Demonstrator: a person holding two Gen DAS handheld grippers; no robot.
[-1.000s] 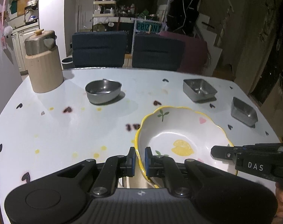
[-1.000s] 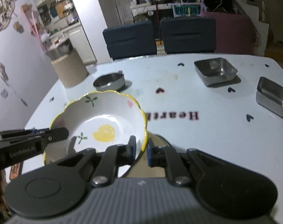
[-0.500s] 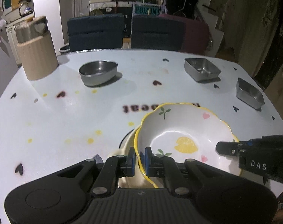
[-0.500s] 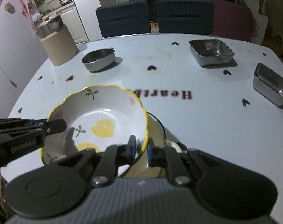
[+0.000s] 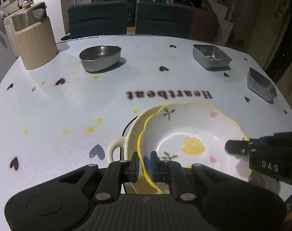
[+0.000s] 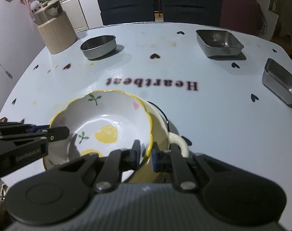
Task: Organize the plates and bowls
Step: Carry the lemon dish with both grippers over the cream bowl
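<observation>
A white scalloped bowl [image 5: 192,132] with a yellow rim and lemon print is held by both grippers over a cream dish with handles [image 5: 134,127]. My left gripper [image 5: 144,166] is shut on the bowl's left rim. My right gripper [image 6: 146,155] is shut on the bowl's right rim; the bowl [image 6: 105,123] and the cream dish [image 6: 161,127] under it also show in the right wrist view. Each gripper shows from the side in the other's view, the right [image 5: 242,147] and the left [image 6: 55,133].
On the white table [image 5: 69,100] stand a round steel bowl [image 5: 100,57], a square steel tray [image 5: 211,57], another steel tray [image 5: 261,84] at the right edge, and a beige canister with a steel lid [image 5: 34,38] at back left. Chairs [image 5: 132,19] stand behind.
Both grippers have carried the bowl back toward the near edge and down over the cream dish, which has come into view beneath it. The table text now shows fully.
</observation>
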